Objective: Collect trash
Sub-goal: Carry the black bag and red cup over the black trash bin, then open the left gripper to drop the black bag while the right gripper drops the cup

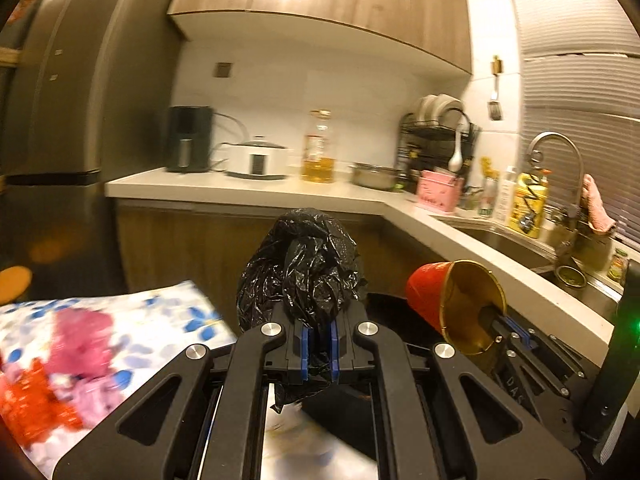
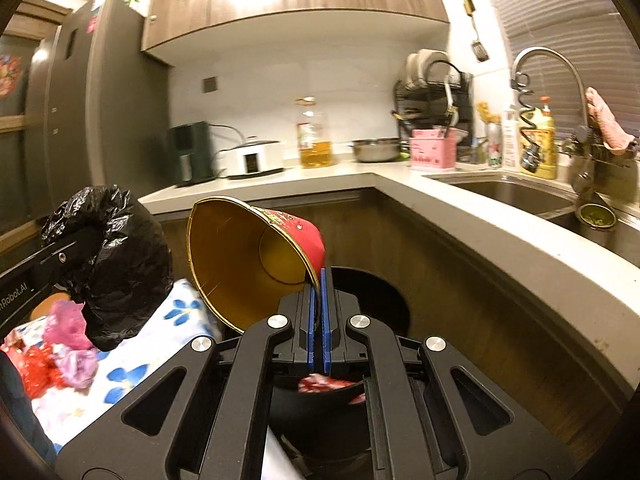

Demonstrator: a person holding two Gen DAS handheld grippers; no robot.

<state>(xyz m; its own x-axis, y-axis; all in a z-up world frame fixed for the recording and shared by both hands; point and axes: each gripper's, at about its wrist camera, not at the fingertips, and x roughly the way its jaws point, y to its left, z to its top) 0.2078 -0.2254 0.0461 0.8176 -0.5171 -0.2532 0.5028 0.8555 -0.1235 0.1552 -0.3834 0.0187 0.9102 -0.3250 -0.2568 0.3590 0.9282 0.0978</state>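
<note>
At centre frame in the left wrist view, the left gripper (image 1: 319, 354) pinches a crumpled black bag (image 1: 304, 268) between its blue pads (image 1: 305, 354), and the bag bulges up above the fingertips. Lower right of that view, the right gripper (image 1: 510, 330) reaches into a red cup (image 1: 456, 300), its gold inside facing the camera.

Over to the right wrist view: bottom centre, the right gripper (image 2: 319, 320) has its pads (image 2: 311, 332) pressed on the cup's (image 2: 256, 256) rim, one finger inside, one outside. The cup tips on its side, mouth toward the left of the frame. Directly beneath sits a dark bin (image 2: 320, 408) with red-and-white scraps showing at its rim.

At left, the bag (image 2: 116, 264) hangs at the left gripper's tip above a floral cloth (image 2: 132, 364), where pink and red wrappers (image 2: 60, 356) lie in a heap.

Upper half, a pale counter (image 2: 420, 196) runs round to a sink (image 2: 516, 194) at right, with an oil bottle (image 2: 314, 136) and a pink box (image 2: 432, 154) standing on it.
</note>
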